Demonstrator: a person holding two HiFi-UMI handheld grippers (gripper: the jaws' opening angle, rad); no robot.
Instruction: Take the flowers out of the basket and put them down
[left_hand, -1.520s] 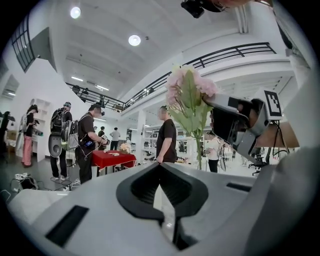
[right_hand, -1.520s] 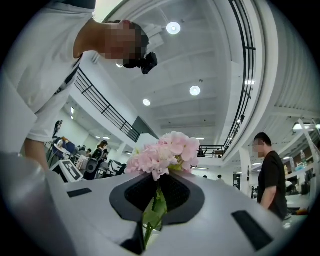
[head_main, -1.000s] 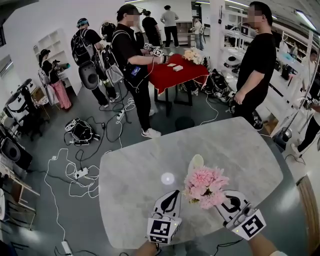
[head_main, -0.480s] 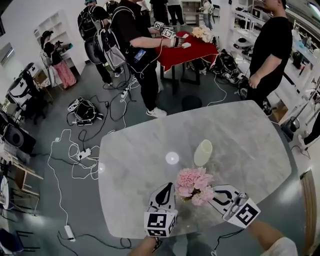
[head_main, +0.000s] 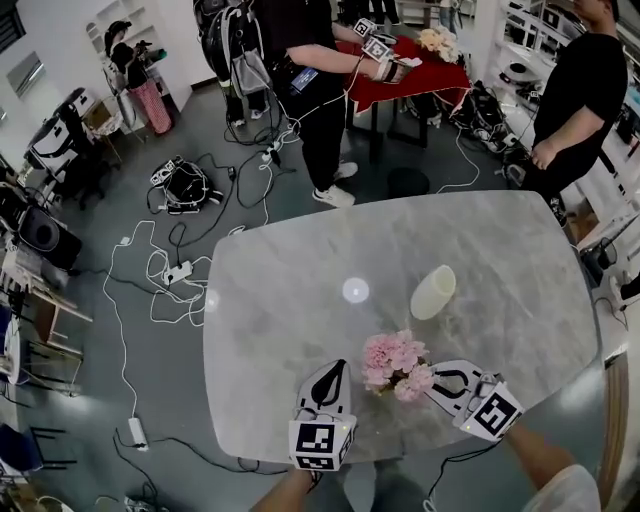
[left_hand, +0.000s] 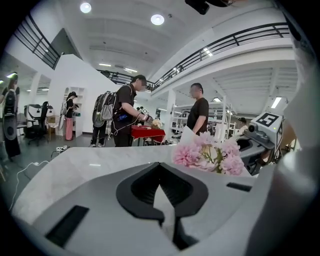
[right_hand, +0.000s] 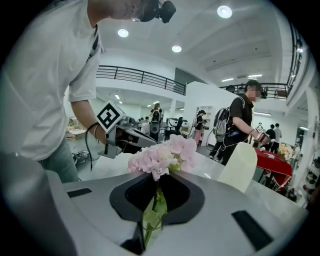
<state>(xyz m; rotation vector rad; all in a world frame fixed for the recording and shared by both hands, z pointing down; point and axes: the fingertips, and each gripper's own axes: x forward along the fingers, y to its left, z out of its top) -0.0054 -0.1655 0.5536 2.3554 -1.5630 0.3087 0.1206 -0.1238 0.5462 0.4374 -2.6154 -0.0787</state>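
Observation:
A bunch of pink flowers (head_main: 395, 365) hangs just above the near part of the marble table (head_main: 280, 330). My right gripper (head_main: 437, 383) is shut on its green stem (right_hand: 154, 210), and the blooms (right_hand: 165, 154) stand beyond the jaw tips. The pale cream basket (head_main: 433, 292) rests on the table behind them, apart from the flowers; it also shows in the right gripper view as the basket (right_hand: 241, 167). My left gripper (head_main: 333, 374) is shut on nothing, just left of the flowers (left_hand: 207, 155). The left gripper (left_hand: 163, 187) points low across the tabletop.
Beyond the table's far edge a person in black (head_main: 320, 70) works at a red-covered table (head_main: 420, 65), and another person (head_main: 585, 95) stands at the right. Cables and a power strip (head_main: 180, 270) lie on the floor at the left.
Both grippers have come down toward the tabletop, the right one carrying the flowers. The flowers now sit nearer the table's front edge, farther from the cream basket.

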